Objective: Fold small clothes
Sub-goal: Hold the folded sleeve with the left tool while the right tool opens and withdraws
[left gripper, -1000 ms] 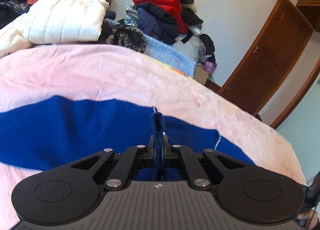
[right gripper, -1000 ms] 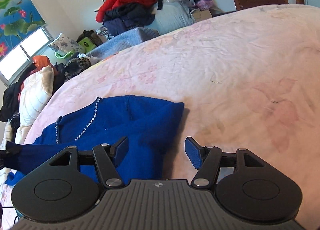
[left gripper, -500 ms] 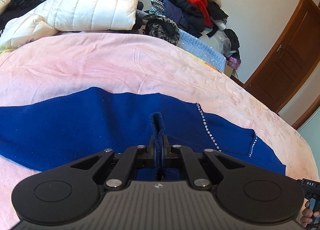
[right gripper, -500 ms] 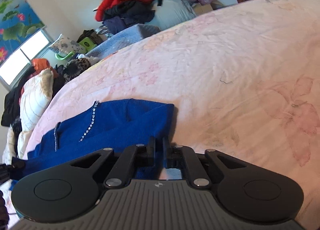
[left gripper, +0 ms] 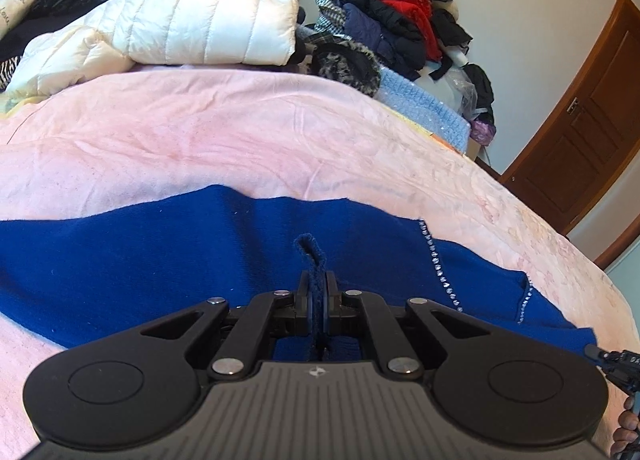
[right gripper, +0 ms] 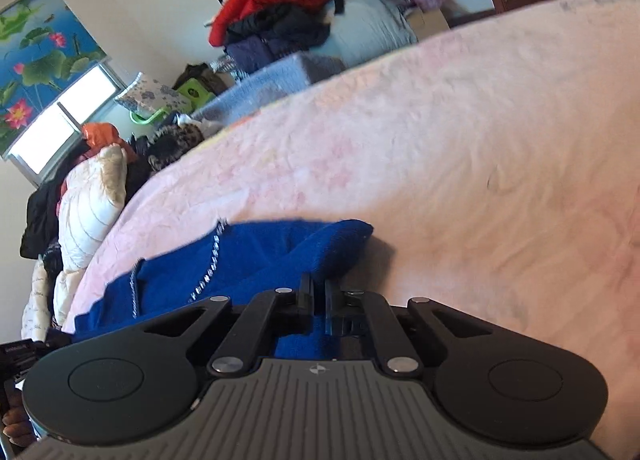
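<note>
A royal blue knit garment (left gripper: 160,260) with rows of small rhinestones lies spread across the pink bed cover (left gripper: 240,132). My left gripper (left gripper: 318,292) is shut on a pinched fold of its near edge. In the right wrist view the same blue garment (right gripper: 260,256) shows its right end lifted into a fold. My right gripper (right gripper: 318,292) is shut on that end, with blue cloth between the fingers.
A white puffer jacket (left gripper: 192,8) and dark clothes lie piled at the head of the bed. A heap of red, navy and black clothes (left gripper: 392,12) stands by the wall. A brown door (left gripper: 580,132) is at the right. The pink bed cover (right gripper: 480,164) stretches bare to the right.
My right gripper closed on the garment's right end and has raised it. My left gripper, still shut on the fold, has moved so more of the blue garment lies in front.
</note>
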`<state>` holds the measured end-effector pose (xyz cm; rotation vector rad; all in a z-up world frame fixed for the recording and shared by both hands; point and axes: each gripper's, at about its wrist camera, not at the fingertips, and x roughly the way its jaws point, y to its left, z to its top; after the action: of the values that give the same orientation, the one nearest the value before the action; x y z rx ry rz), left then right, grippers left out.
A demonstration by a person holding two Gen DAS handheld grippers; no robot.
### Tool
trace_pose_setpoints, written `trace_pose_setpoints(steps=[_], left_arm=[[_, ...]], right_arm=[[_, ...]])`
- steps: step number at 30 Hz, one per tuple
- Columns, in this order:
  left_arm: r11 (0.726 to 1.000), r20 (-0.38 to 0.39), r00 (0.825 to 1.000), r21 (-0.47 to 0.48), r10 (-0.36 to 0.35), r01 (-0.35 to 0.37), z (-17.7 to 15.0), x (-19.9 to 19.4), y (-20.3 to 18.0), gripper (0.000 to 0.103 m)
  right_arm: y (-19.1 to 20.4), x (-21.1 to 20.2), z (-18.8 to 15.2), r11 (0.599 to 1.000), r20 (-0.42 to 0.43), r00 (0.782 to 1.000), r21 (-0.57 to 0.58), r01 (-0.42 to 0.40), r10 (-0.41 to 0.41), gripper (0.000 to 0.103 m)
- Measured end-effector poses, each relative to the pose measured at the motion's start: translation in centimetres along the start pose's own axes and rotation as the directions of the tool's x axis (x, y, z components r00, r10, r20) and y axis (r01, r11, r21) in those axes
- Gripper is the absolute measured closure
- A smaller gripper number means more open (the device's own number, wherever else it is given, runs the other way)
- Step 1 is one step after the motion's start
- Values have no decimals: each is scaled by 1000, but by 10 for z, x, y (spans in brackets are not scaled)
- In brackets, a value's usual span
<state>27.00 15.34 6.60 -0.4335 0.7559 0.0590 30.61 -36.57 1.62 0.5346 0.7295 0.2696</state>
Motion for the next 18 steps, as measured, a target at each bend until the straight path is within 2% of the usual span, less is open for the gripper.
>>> trace_pose_setpoints(steps=[1,4,7,10,11,12,15,18], left_arm=[[1000,-21,1000,2,14,-14,-1,5,1,98],[998,-65,996,18,56,-55,-8,20,1,98],[997,-68,995,29,74,-72,-14,26,2,98],[996,-69,994,38,86,-83,-15,29,2,99],[995,-66,993,53,93,-90,-15,28,-1,99],[993,-62,993,68,100,-96,-16,28,-3,99],[990,-52,993,92,109,-104,-20,27,-5,99],[993,-35,994,74,99,-96,-24,28,-1,98]], right_arm=[[-4,-1,2,1000,6,1000,18,-6,6,95],[-17,11,1,997,-35,997,27,70,-69,95],[-17,6,-3,998,-1,1000,51,31,-31,96],[-21,16,-5,996,-34,997,41,75,-74,96],[-20,16,-6,996,-29,997,46,74,-73,92],[-19,13,-6,997,-30,998,58,60,-58,84],[-13,2,-9,996,-59,998,79,41,-36,50],[-4,-16,-26,999,-76,997,54,-1,6,50]])
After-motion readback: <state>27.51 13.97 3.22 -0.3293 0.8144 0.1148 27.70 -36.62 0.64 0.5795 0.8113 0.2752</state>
